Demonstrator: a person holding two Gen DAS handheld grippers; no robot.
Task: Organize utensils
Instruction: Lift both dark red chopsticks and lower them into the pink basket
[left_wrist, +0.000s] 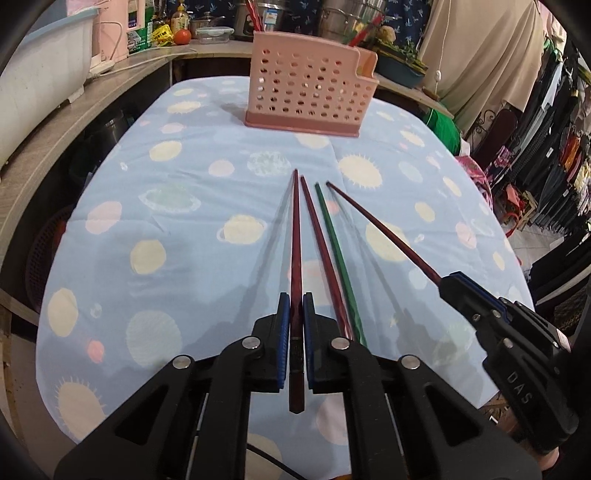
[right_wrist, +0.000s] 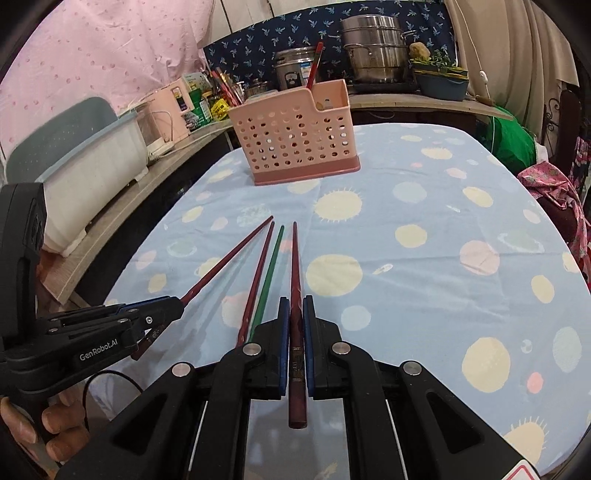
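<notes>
Planet-print table (left_wrist: 184, 258), pink basket (left_wrist: 310, 99), two chopsticks (left_wrist: 338, 258)

A dark red chopstick (right_wrist: 296, 295) is clamped between the blue pads of the right gripper (right_wrist: 296, 321), its tip pointing far across the table. A second dark red chopstick (right_wrist: 229, 258) is gripped by the left gripper (right_wrist: 173, 306) at near left. Between them, a red chopstick (right_wrist: 258, 280) and a green chopstick (right_wrist: 267, 280) are seen side by side on the blue planet-print cloth (right_wrist: 424, 258). A pink perforated holder (right_wrist: 295, 140) stands at the far end, with one red stick upright inside.
</notes>
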